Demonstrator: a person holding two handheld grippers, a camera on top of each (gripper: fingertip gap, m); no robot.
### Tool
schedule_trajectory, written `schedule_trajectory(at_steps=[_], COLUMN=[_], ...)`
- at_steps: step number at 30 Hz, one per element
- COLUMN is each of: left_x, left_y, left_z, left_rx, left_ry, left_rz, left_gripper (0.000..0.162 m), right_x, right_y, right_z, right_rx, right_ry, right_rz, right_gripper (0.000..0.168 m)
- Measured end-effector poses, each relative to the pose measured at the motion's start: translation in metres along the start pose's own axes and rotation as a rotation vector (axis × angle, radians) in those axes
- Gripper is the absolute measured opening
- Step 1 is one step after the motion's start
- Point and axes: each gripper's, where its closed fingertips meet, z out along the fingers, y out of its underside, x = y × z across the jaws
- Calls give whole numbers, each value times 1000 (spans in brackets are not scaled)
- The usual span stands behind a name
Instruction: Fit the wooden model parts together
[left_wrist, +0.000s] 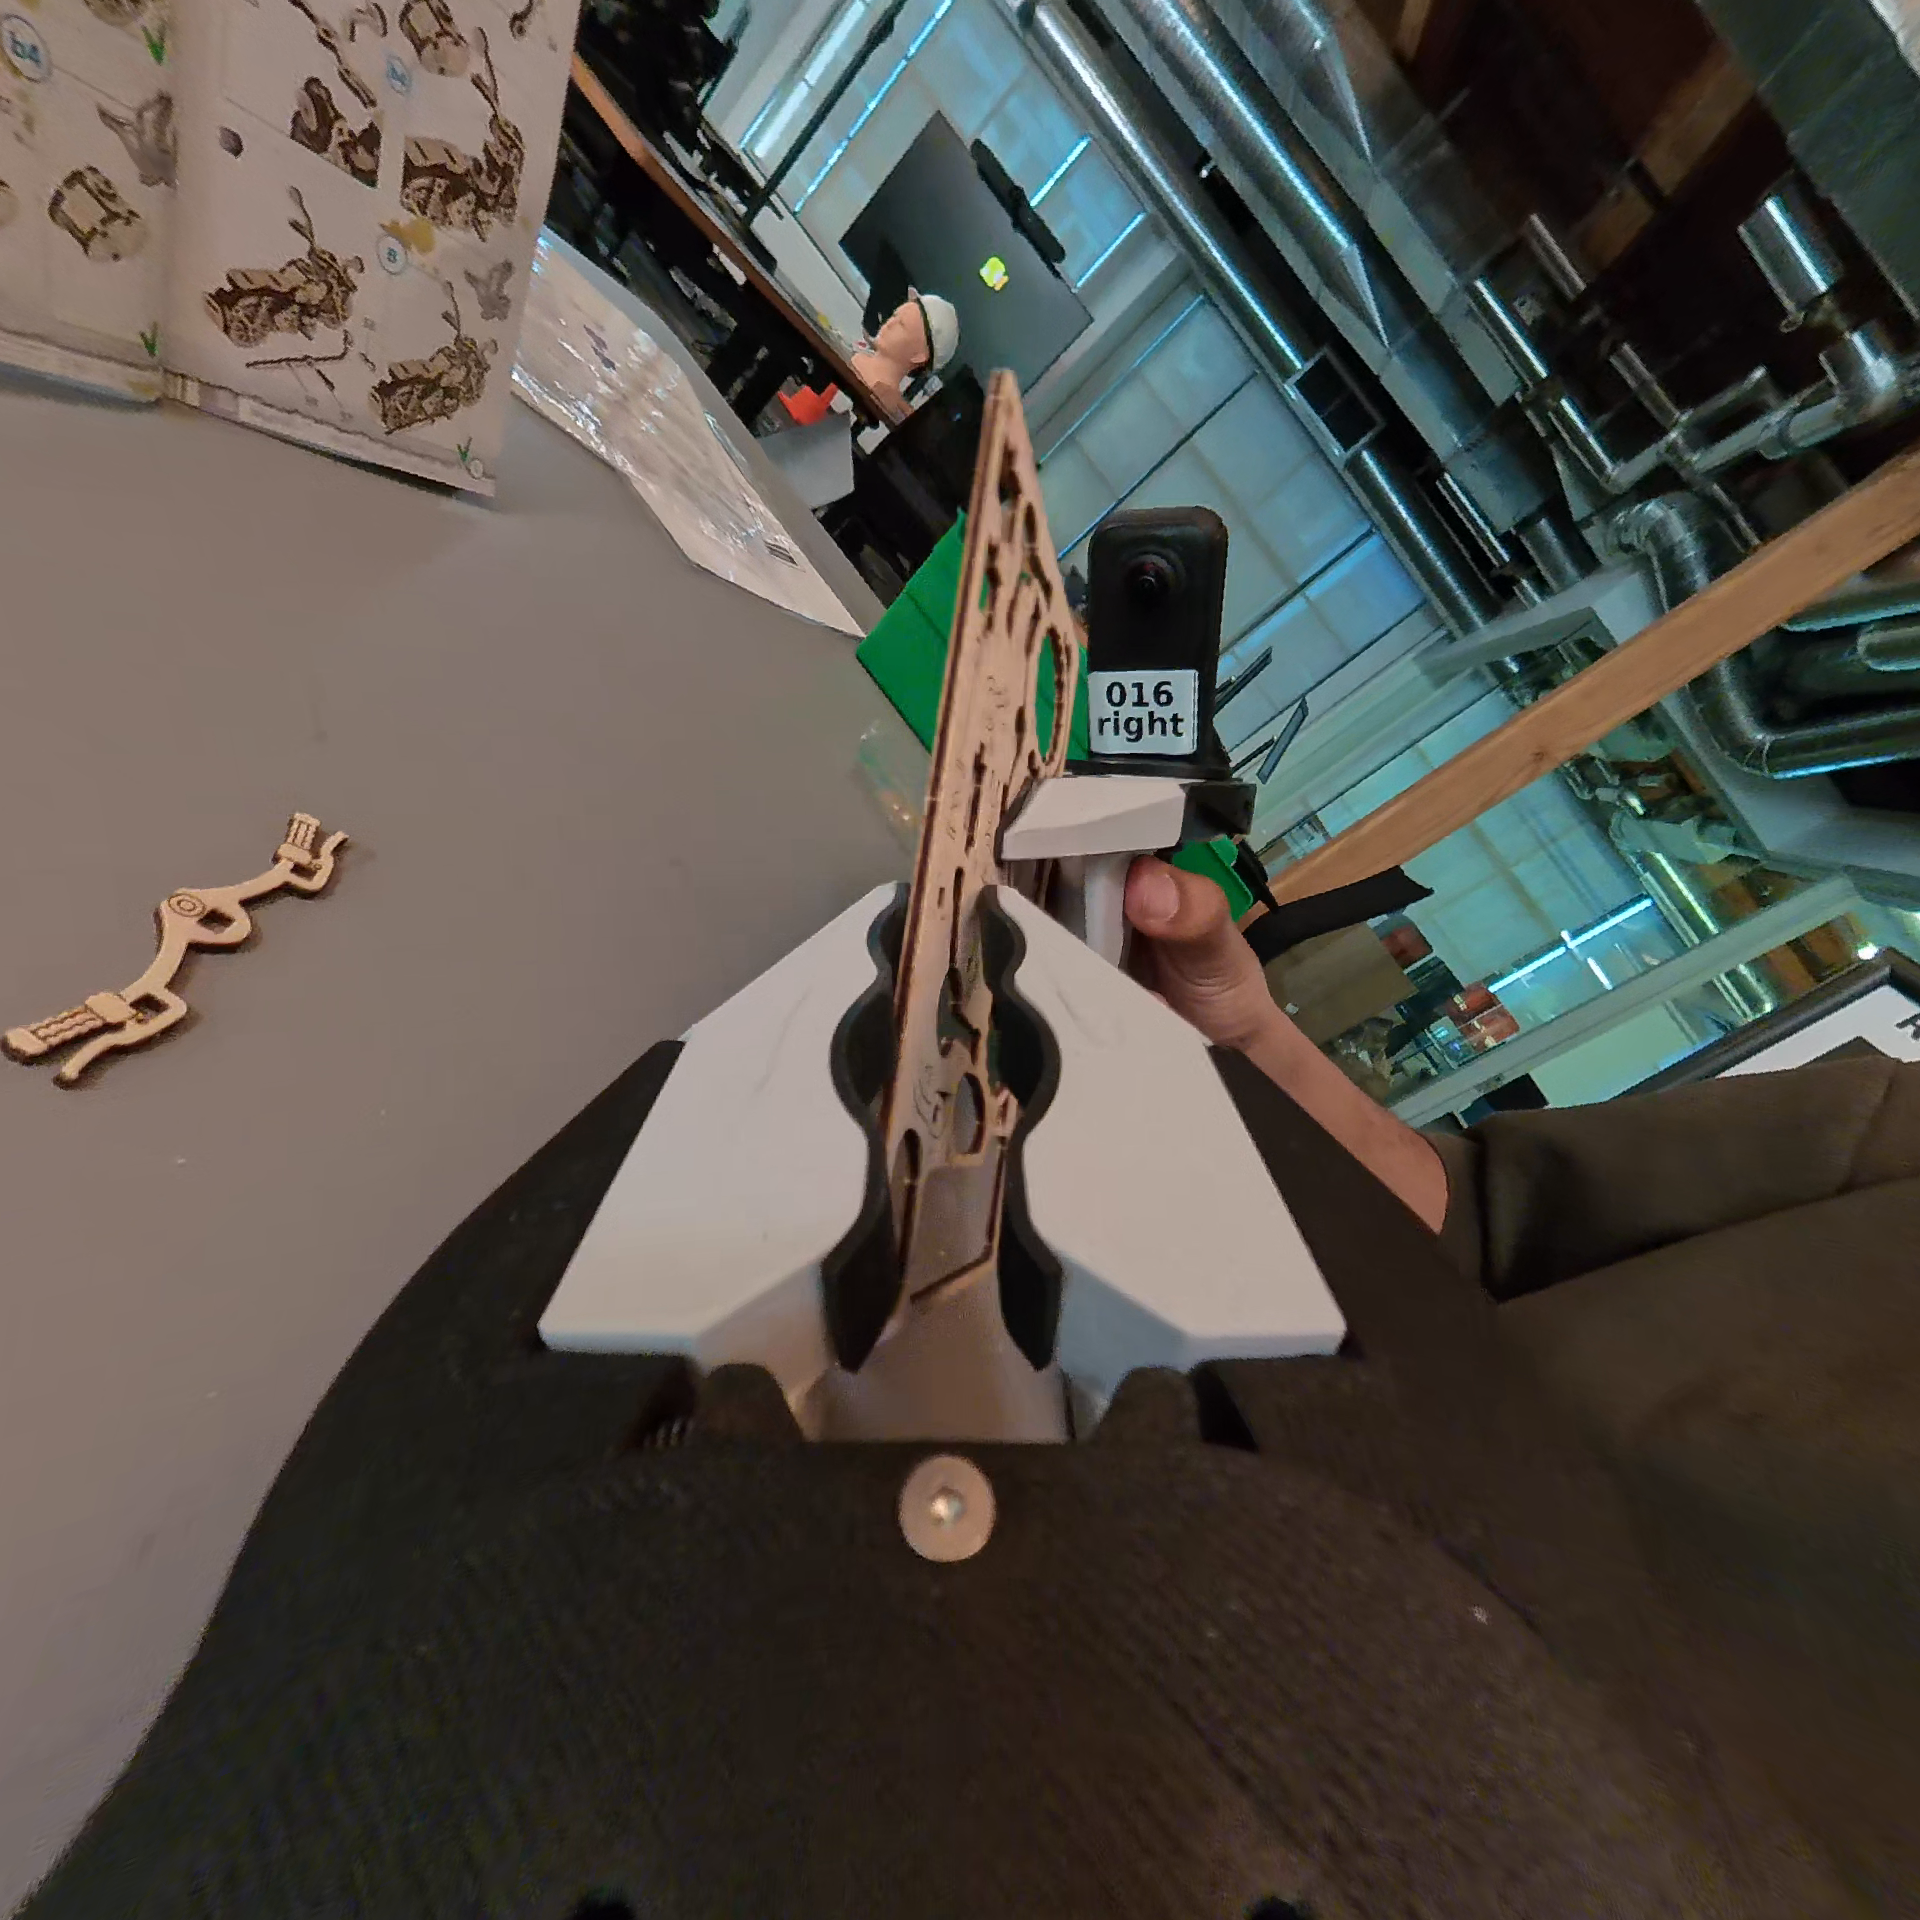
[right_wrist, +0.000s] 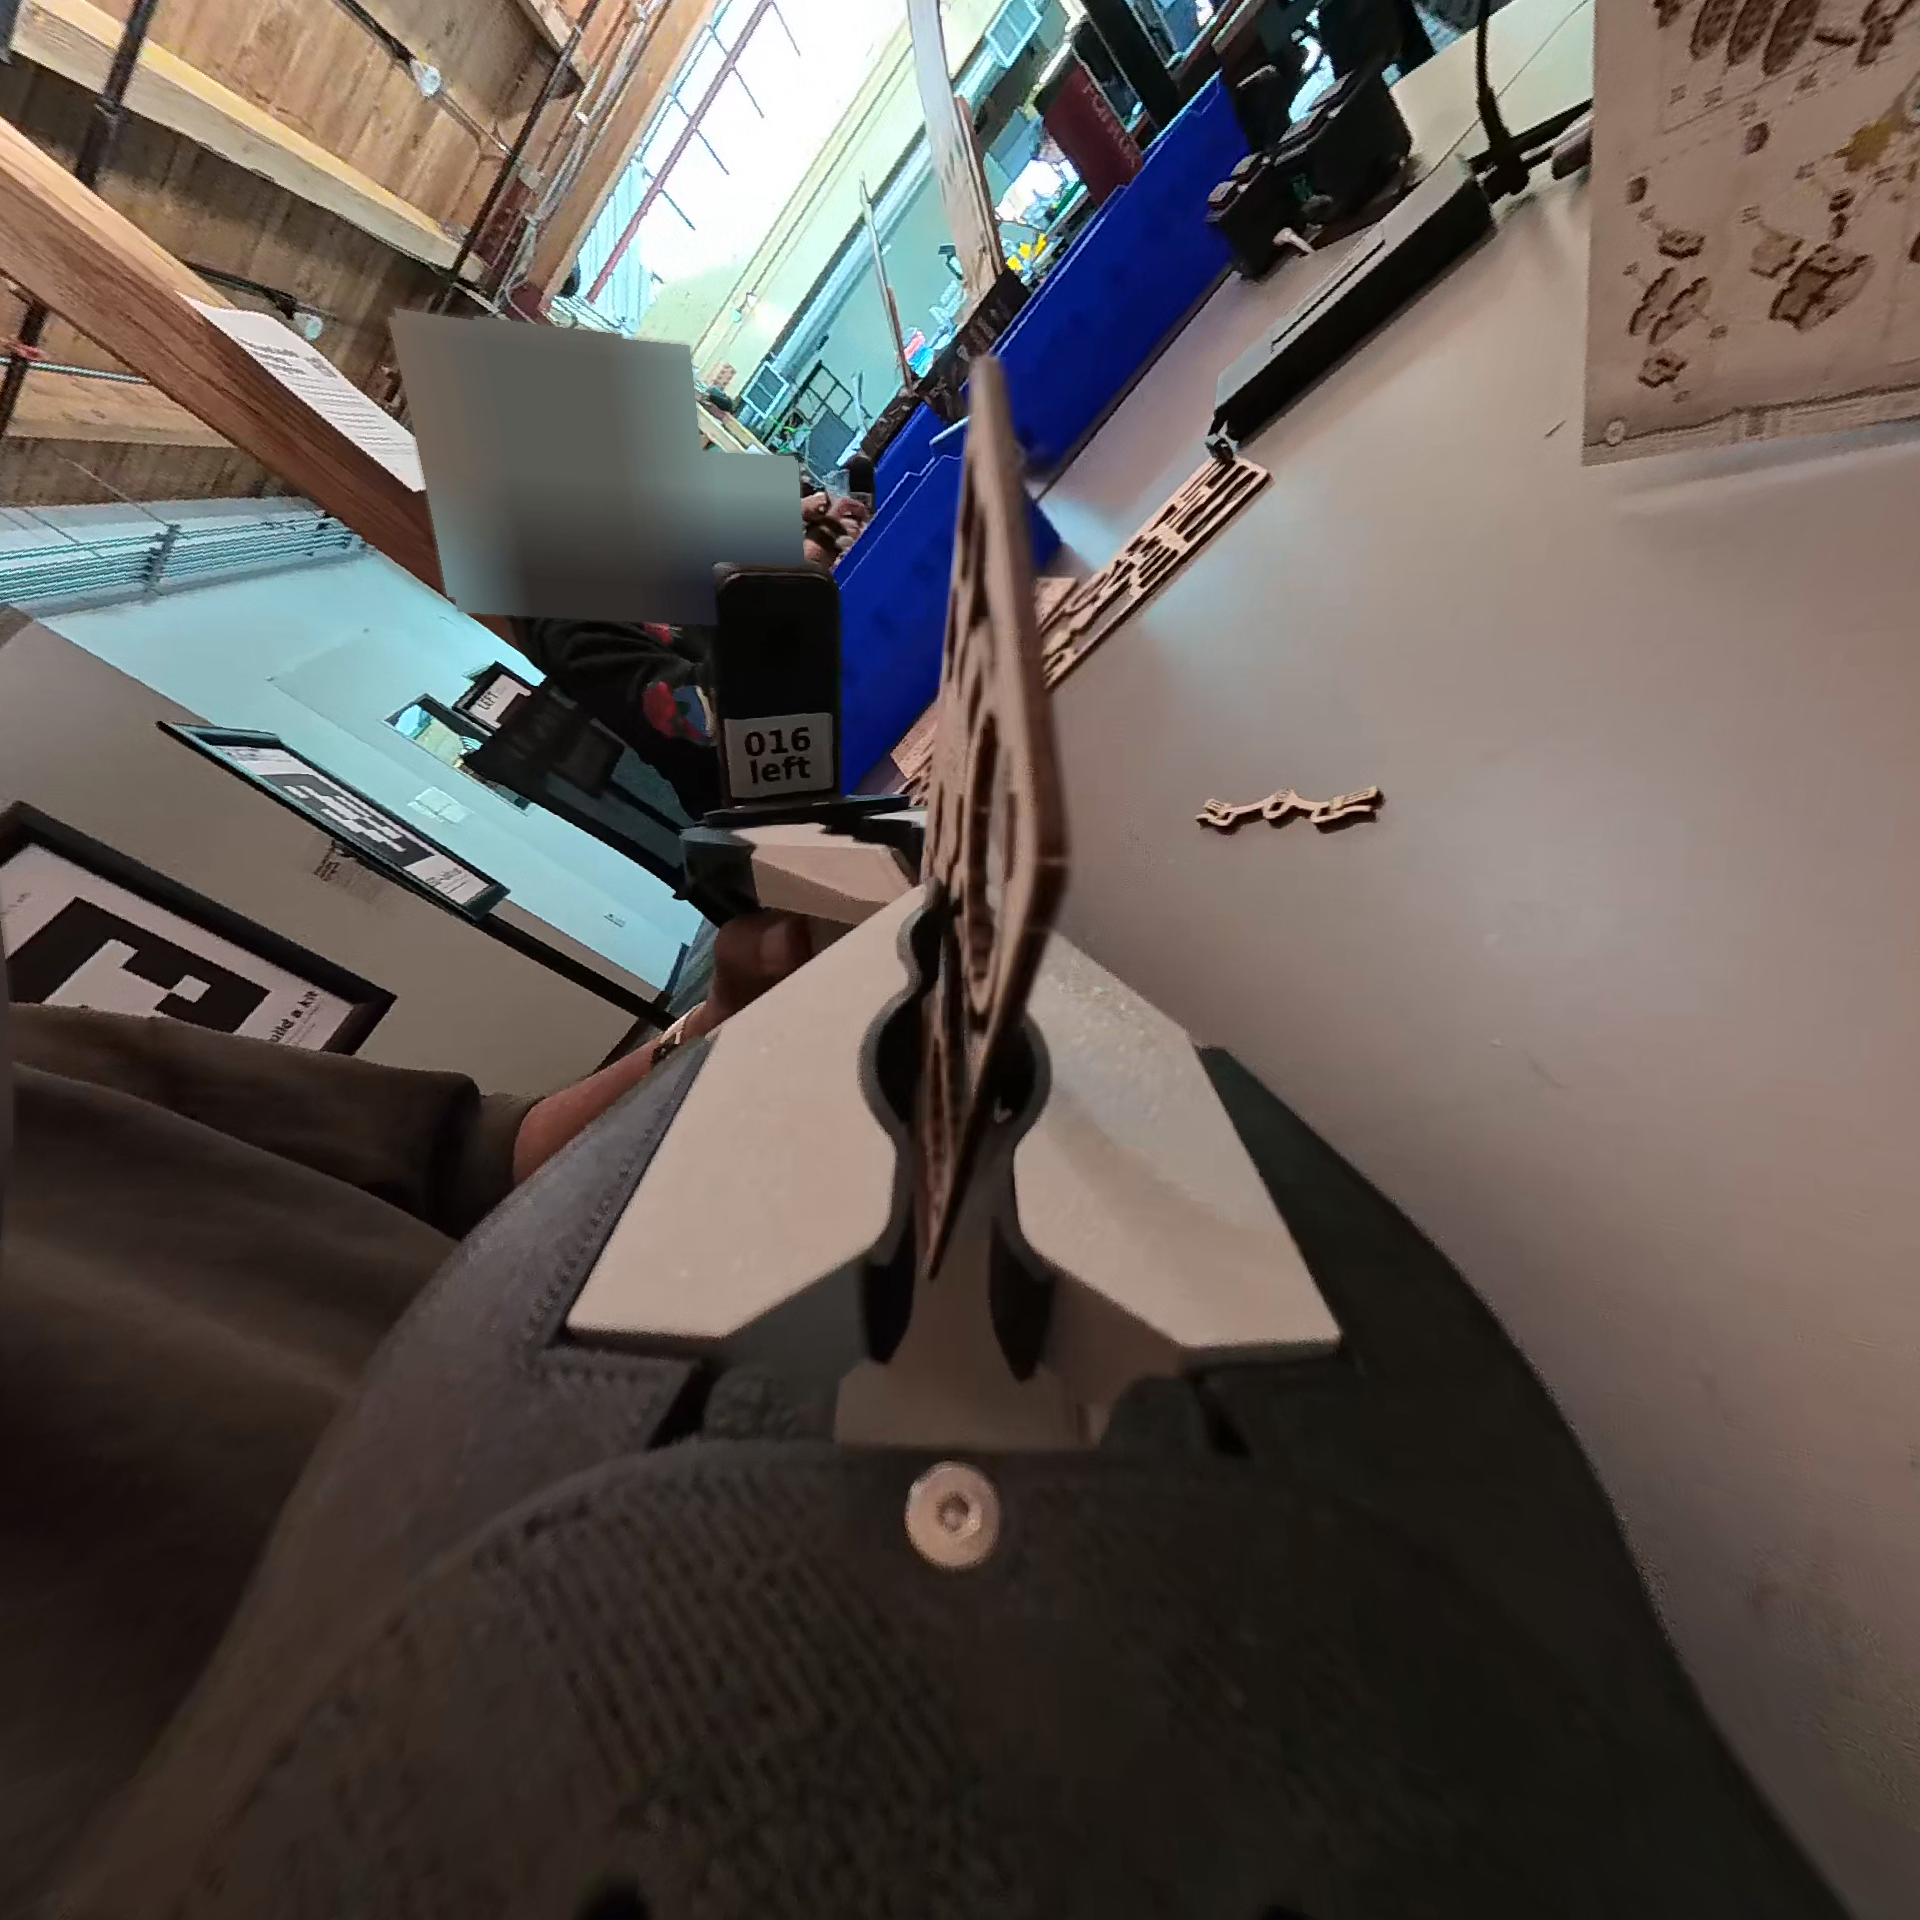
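Observation:
A thin laser-cut wooden sheet (left_wrist: 997, 644) with many cut-outs stands edge-on above the grey table (left_wrist: 468, 675). My left gripper (left_wrist: 945, 914) is shut on its lower edge. My right gripper (right_wrist: 961, 935) is shut on the same sheet (right_wrist: 997, 675) from the opposite end. In the left wrist view a white finger of the right gripper (left_wrist: 1091, 821) presses the sheet's far side, with a hand under it. The left gripper (right_wrist: 821, 862) shows behind the sheet in the right wrist view. A small assembled wooden part (left_wrist: 177, 945) lies flat on the table; it also shows in the right wrist view (right_wrist: 1288, 808).
A printed instruction sheet (left_wrist: 260, 208) lies on the table; it also shows in the right wrist view (right_wrist: 1756, 208). Another wooden parts sheet (right_wrist: 1153, 561) lies flat near blue bins (right_wrist: 1039, 343). A black device (right_wrist: 1351, 291) sits at the table's far edge. A green box (left_wrist: 914, 644) stands behind the held sheet. Less than 4 cm separates the two grippers' tips.

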Motion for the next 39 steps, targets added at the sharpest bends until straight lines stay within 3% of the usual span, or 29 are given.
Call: schedule_trajectory(at_steps=[6,15,26,39], left_x=[7,2,-1,2], left_y=[0,4,5,2], left_z=[-2,2,4,3], left_rx=[-10,-21,-16,-3], left_ry=[65,-3,-26,-19], left_rz=[-23,16,12,44], left_gripper=[0,0,0,0], right_x=[5,16,18,21], right_y=[3,6,5,0], right_z=[1,1,0,-1], right_rx=[-15,-17,-50,-43], right_ry=[22,95,147,237], right_rz=[-22,-45,-90,-190], right_gripper=[10,28,23,35])
